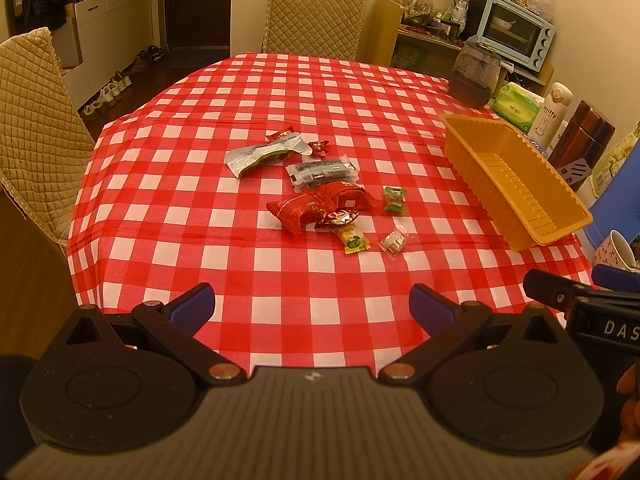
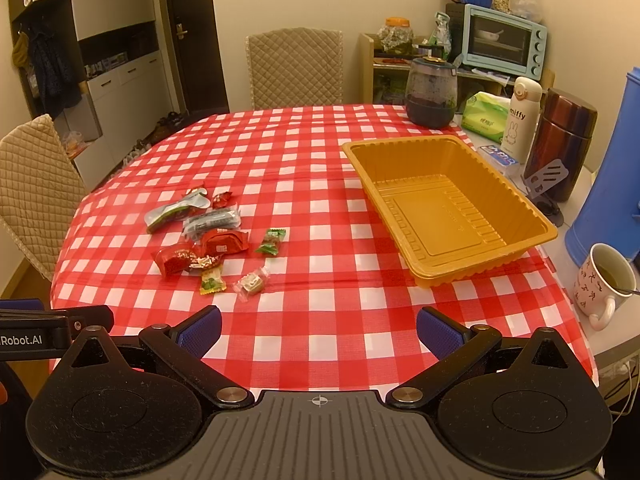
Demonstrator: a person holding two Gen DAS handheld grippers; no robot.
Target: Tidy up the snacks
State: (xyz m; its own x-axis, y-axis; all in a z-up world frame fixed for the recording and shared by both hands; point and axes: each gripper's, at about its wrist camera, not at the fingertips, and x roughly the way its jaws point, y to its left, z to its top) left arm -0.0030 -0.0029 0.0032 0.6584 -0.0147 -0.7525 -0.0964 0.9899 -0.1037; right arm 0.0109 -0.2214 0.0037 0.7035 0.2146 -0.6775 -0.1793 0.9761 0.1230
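While poised over the near edge of the red-and-white checked tablecloth, both left gripper and right gripper wide open, empty; small wrapped snacks clustered mid-table, seemingly ten, left of empty orange plastic tray.

Tablecloth red-and-white check; tray plain orange-yellow; snack wrappers: two red packs, green candy, yellow-green sachet, clear-wrapped whitish piece, silver-grey pouch, dark bar in clear film; gripper pads blue on black arms; chair covers beige quilted diamond; toaster oven pale blue; flask dark red-brown, maybe metallic; mug white with red marks
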